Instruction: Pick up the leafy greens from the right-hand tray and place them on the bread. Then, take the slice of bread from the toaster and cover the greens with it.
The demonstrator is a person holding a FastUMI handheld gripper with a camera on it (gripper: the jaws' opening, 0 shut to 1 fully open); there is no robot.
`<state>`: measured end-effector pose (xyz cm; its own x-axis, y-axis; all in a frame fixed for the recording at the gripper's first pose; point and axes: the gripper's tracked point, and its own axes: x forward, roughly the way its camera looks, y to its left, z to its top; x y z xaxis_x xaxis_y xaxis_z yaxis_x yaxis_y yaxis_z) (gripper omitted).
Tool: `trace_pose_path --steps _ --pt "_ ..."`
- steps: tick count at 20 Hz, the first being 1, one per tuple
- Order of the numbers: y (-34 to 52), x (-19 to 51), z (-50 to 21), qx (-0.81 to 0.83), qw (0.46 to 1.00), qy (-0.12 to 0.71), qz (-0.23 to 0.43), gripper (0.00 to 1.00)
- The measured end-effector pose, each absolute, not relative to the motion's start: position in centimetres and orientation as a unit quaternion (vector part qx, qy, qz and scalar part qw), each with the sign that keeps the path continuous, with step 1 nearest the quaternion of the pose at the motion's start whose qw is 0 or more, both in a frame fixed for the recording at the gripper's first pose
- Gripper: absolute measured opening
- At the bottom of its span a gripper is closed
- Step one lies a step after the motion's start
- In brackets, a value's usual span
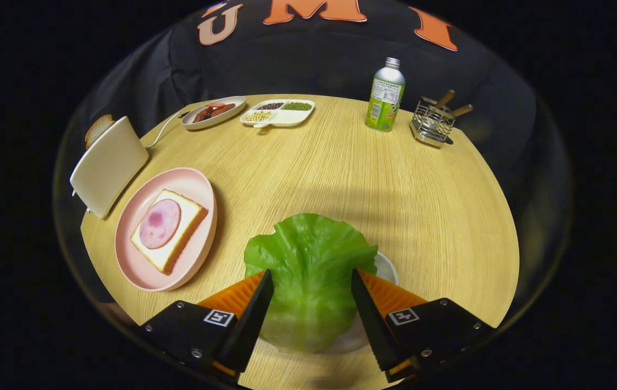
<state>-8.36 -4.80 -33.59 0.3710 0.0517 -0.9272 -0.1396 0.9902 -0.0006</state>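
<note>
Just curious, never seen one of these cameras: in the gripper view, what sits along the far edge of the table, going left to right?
Toaster with bread slice → plate of reddish food → divided tray of beans → bottle → wire holder. Nearer, the gripper stands open around the lettuce leaf.

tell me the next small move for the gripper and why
Probably close the fingers on the lettuce leaf. The gripper is open with the leaf lying between its fingers, over a small white tray, and neither finger clearly presses it yet. The bread slice topped with ham waits on the pink plate beside it, so a grip comes first.
</note>
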Motion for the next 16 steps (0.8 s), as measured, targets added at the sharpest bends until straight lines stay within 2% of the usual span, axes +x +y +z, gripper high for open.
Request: trace_pose_path --steps 7,11,12,14,16 --pt "-4.37 -8.42 -34.20 -0.047 0.821 0.565 0.067 0.72" --pt "-4.45 -8.30 -34.28 -0.047 0.823 0.562 0.066 0.39" --pt "-4.44 -8.20 -34.29 -0.043 0.825 0.561 0.064 0.25" --pt "-4.38 -8.23 -34.13 -0.029 0.826 0.560 0.060 0.10" --pt "-4.56 -8.23 -33.94 -0.022 0.828 0.558 0.054 0.03"
